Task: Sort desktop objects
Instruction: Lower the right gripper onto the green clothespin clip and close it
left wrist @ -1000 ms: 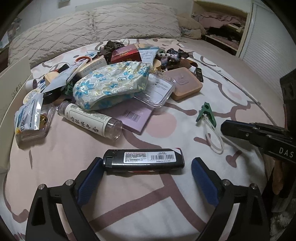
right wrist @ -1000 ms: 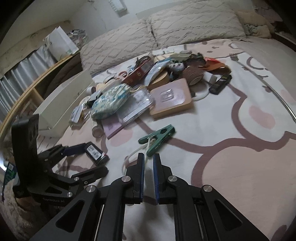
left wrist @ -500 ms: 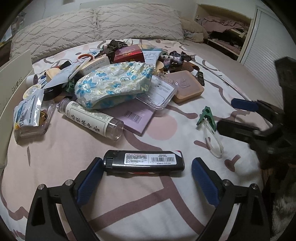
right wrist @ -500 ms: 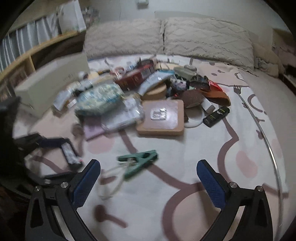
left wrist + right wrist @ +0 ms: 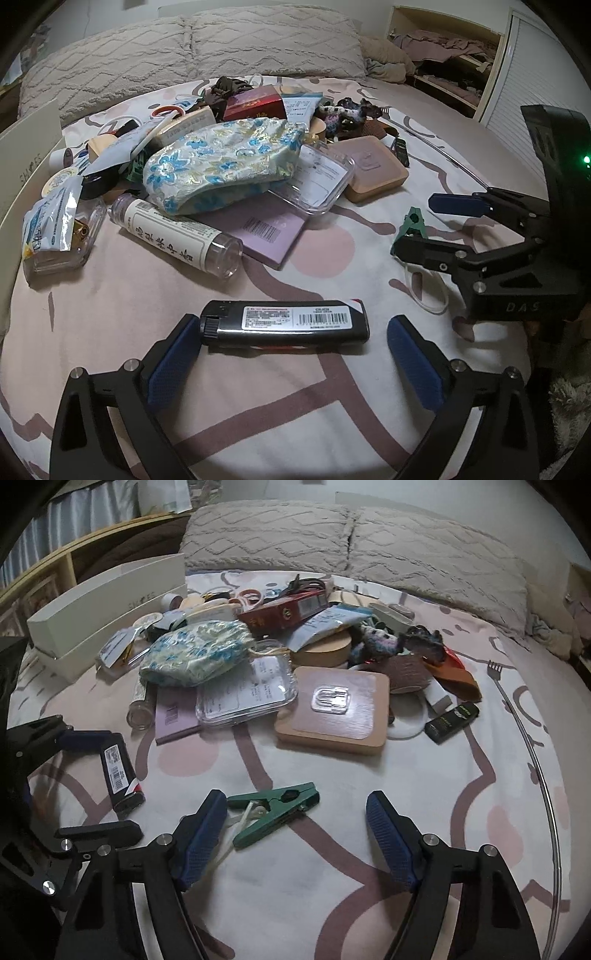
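A black lighter (image 5: 284, 322) lies flat on the bedsheet between the fingers of my open left gripper (image 5: 293, 354); its left end touches the left pad (image 5: 173, 358). It also shows in the right wrist view (image 5: 120, 773). A green clip (image 5: 275, 806) with a white loop lies just ahead of my open right gripper (image 5: 295, 840), near its left finger (image 5: 201, 838). In the left wrist view the clip (image 5: 412, 225) sits between the right gripper's fingers. A pile of mixed objects, with a floral pouch (image 5: 221, 166) on top, fills the middle.
A white open box (image 5: 107, 602) stands at the left edge of the bed. A tube bottle (image 5: 177, 234), a clear case (image 5: 317, 181), a tan square block (image 5: 334, 710) and a small dark lighter (image 5: 452, 722) lie around the pile. Pillows (image 5: 351, 542) lie behind.
My right gripper has opened wide and swung toward the green clip. My left gripper and the black lighter have stayed put.
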A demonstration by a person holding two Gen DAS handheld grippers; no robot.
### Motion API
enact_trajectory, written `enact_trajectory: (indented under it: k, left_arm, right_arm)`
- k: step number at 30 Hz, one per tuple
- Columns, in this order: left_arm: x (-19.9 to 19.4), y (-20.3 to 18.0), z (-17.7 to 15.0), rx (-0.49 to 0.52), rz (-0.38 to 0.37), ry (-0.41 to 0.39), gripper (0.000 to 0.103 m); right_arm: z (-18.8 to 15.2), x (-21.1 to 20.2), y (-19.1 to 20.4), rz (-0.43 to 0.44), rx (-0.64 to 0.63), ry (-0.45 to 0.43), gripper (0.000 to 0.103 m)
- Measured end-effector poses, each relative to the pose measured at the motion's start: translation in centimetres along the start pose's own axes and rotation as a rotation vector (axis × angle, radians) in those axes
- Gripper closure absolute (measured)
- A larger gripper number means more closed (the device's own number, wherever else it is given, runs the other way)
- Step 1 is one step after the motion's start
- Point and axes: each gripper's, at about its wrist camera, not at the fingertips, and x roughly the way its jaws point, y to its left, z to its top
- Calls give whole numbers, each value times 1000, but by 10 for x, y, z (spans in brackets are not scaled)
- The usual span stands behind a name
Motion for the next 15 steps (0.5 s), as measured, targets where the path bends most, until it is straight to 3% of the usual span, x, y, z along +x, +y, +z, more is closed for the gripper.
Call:
enact_trajectory:
  k: [10, 15]
  left_arm:
    - [3, 1, 1, -31, -5, -3, 0]
    - [3, 1, 1, -35, -2, 2, 0]
  right_arm:
    - [-3, 3, 17, 4, -93, -1, 25]
    - [-4, 3, 19, 26, -107, -4, 40]
